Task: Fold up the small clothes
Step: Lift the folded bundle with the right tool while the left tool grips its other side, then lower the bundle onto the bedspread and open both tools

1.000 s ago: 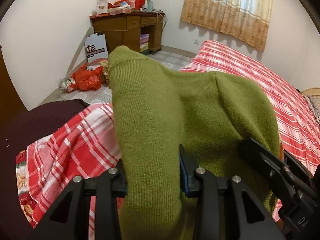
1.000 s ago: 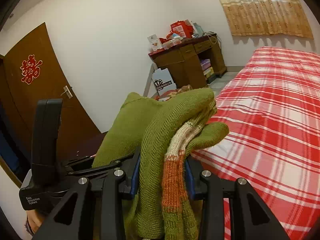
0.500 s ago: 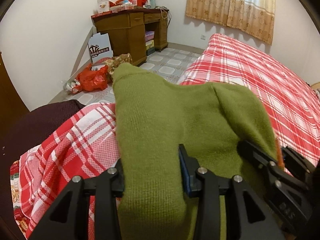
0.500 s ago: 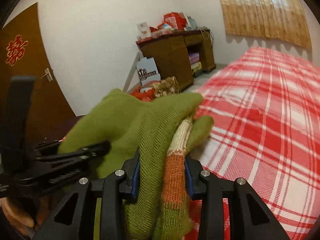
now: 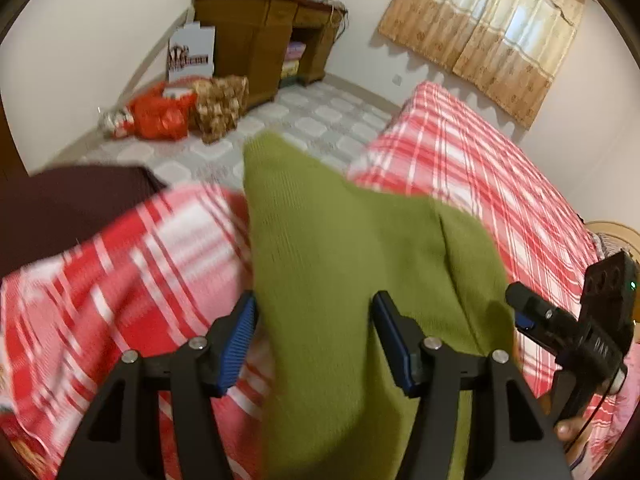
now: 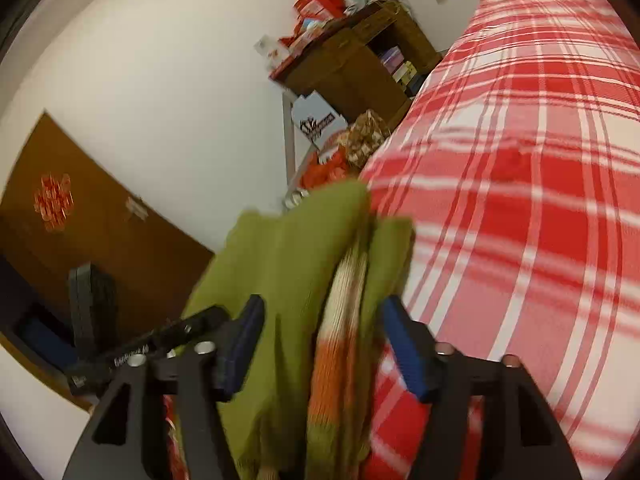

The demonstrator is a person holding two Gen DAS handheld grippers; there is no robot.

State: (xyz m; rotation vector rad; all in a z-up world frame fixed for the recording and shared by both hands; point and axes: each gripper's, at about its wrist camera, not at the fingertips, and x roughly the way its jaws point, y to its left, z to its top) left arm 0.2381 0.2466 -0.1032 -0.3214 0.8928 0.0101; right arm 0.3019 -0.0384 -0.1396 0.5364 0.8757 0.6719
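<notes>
Left wrist view: left gripper [image 5: 314,334] jaws have just been opening, now wide, with the green knit [image 5: 344,248] loose between them over the near end of the plaid bed [image 5: 480,168]. I'd let it settle flat.

Right wrist view: right gripper [image 6: 322,346] jaws likewise opening, wide around the knit's striped edge [image 6: 340,320]. Back straight out so nothing snags.

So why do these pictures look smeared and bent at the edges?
Left wrist view: the plaid bedspread is streaked with motion blur, the curtain glows with daylight, and dark fisheye corners curve the walls. Right wrist view: blurrier throughout, the green sweater soft-edged, the door tilted and bowed.
</notes>
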